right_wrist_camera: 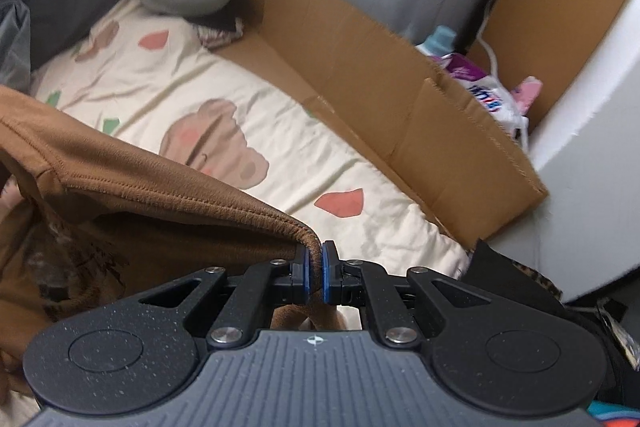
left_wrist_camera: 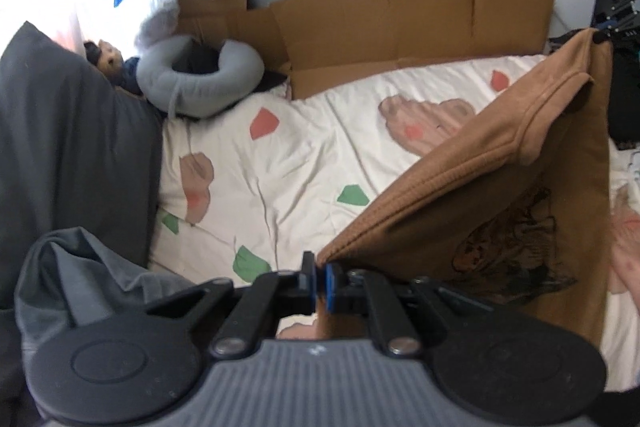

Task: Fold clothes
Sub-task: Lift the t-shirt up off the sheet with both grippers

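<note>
Across the bed [left_wrist_camera: 304, 163], with its cream patterned cover, a brown shirt [left_wrist_camera: 500, 195] hangs stretched between the two grippers, its printed front facing down and toward the person. Cardboard [left_wrist_camera: 400, 23] stands along the far edge of the bed, and a grey neck pillow [left_wrist_camera: 200, 75] and a dark pile of cloth [left_wrist_camera: 60, 131] crowd the left side. If the shirt is laid down too far forward or to the left, I judge it could drape over the cardboard or the pile and crease. Each hold is only a thin pinch at a hem corner, so uneven tension could pull one corner free.

The left gripper [left_wrist_camera: 319, 281] is clamped on one corner, blue pads nearly together. The right gripper [right_wrist_camera: 316, 273] pinches the other corner likewise.
</note>
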Tool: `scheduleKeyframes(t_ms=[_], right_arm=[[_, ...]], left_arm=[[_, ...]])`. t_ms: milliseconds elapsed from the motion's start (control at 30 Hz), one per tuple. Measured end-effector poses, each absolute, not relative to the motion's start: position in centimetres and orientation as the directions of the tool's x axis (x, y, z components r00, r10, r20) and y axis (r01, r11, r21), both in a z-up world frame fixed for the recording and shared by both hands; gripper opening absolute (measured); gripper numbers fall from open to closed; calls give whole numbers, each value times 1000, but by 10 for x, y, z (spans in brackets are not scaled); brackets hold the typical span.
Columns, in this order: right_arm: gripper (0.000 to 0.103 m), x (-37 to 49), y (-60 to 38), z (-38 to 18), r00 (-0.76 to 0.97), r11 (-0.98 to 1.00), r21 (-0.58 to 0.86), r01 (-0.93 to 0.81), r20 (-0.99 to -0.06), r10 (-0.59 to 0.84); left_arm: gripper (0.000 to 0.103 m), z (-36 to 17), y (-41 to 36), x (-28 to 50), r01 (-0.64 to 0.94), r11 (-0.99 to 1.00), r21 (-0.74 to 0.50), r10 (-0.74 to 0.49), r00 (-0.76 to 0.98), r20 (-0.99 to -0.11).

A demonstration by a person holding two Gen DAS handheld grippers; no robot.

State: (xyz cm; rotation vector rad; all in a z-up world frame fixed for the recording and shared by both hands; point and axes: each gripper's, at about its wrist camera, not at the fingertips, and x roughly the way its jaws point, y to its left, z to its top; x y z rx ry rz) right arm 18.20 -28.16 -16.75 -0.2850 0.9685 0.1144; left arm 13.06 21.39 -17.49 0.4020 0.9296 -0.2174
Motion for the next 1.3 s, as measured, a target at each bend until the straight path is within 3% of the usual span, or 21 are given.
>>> scheduleKeyframes(t_ms=[667, 1300], right_arm=[[4, 352, -273, -321, 404, 921, -158, -356, -915, -1], [4, 417, -289, -349, 430, 936, -204, -286, -900, -65]], left_arm=[[5, -327, 263, 299, 314, 933, 172, 20, 434, -900], [4, -352, 271, 402, 338, 922, 191, 3, 485, -874]])
